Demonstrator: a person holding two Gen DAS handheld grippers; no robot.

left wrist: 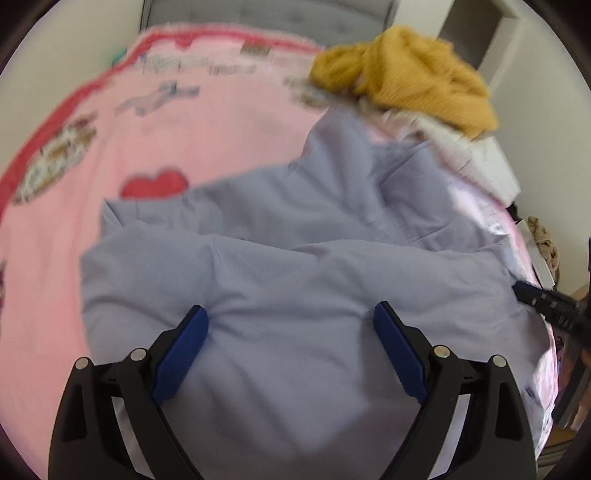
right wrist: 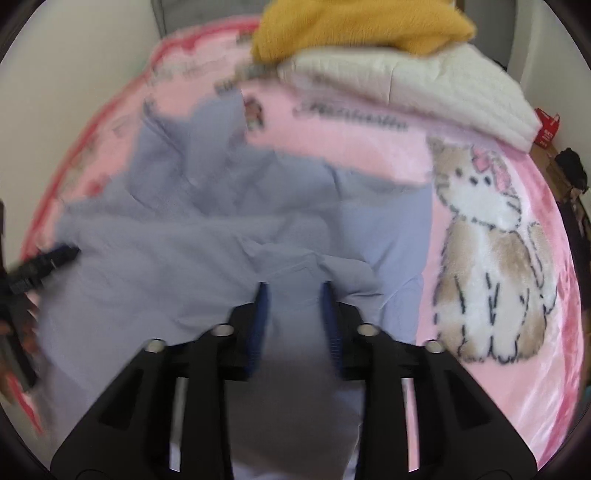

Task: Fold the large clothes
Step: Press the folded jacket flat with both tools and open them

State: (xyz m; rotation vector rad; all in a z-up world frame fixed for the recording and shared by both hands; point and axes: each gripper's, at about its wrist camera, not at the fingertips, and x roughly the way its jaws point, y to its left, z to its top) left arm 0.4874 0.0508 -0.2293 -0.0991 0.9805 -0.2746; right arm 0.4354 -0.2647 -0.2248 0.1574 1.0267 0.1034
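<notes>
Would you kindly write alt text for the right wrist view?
A crumpled lilac garment lies on a pink cat-print blanket, with the right claw partly open over a raised fold. A mustard garment tops white bedding behind.

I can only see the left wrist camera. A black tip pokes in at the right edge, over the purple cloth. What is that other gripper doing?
Observer: The right gripper has its jaws partly apart with a ridge of the lavender garment between them; it's too blurred to tell whether they pinch it.
Visitor: Anything on the bedcover beside it?
Observer: A cartoon cat with a pink bow is printed on the pink blanket, right of the garment.
Visitor: What's under the mustard heap?
Observer: The mustard garment lies on a thick white blanket.
</notes>
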